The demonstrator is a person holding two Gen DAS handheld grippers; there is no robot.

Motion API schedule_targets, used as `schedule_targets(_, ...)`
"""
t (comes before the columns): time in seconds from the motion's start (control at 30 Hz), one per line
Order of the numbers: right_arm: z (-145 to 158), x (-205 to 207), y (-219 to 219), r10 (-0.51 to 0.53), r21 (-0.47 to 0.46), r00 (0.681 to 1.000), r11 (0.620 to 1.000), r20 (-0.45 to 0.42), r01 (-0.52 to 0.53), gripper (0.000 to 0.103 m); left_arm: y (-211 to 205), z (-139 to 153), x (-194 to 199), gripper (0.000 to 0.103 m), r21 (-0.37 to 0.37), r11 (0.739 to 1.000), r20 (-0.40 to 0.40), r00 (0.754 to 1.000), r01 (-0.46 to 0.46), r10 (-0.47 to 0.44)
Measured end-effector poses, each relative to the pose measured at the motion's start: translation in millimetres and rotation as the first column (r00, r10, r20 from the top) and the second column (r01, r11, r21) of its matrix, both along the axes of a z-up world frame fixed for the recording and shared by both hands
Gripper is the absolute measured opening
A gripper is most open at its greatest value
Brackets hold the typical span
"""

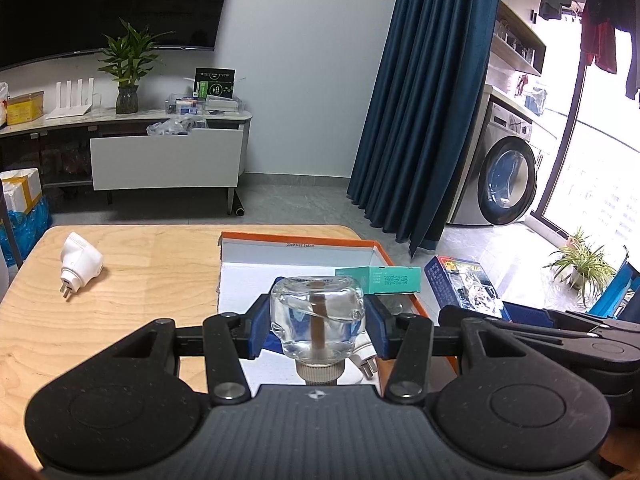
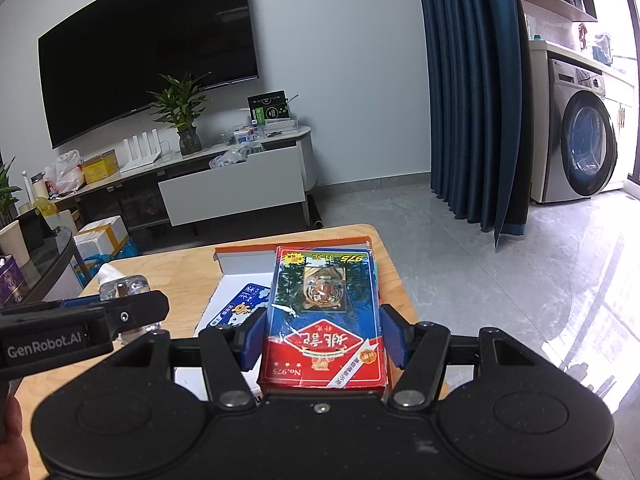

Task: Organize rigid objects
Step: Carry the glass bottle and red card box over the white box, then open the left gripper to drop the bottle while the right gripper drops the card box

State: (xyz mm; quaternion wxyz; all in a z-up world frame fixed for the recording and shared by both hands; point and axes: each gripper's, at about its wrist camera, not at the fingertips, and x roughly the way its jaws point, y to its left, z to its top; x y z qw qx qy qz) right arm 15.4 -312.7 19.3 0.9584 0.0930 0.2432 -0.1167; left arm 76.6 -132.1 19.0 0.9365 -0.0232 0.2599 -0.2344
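My left gripper point(image 1: 318, 322) is shut on a clear glass bottle point(image 1: 318, 316) with a brown wick and a metal neck, held above the orange-rimmed white box point(image 1: 296, 238). My right gripper point(image 2: 322, 336) is shut on a red and blue playing-card box with a tiger picture point(image 2: 324, 312), held over the right side of the same box point(image 2: 248, 258). A teal carton point(image 1: 380, 279) and a white plug point(image 1: 366, 362) lie in the box. A white plug adapter point(image 1: 80, 262) lies on the wooden table point(image 1: 120, 320) at the left. The left gripper point(image 2: 124, 314) with the bottle shows in the right wrist view.
A blue and white packet point(image 2: 240, 308) lies in the box. The table's far edge faces a TV cabinet point(image 1: 160, 160). Blue curtains point(image 1: 432, 100) and a washing machine point(image 1: 504, 176) stand to the right, with potted plants point(image 1: 580, 268) on the floor.
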Motion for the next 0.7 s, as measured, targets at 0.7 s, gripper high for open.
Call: schedule_targets(0.7, 7, 21, -14, 0.032, -0.02, 0.999, 0.999, 0.015, -0.031, 0.072, -12, 1, 16, 0.05, 0.019, 1.0, 0.001, 1.0, 0.021, -0.021)
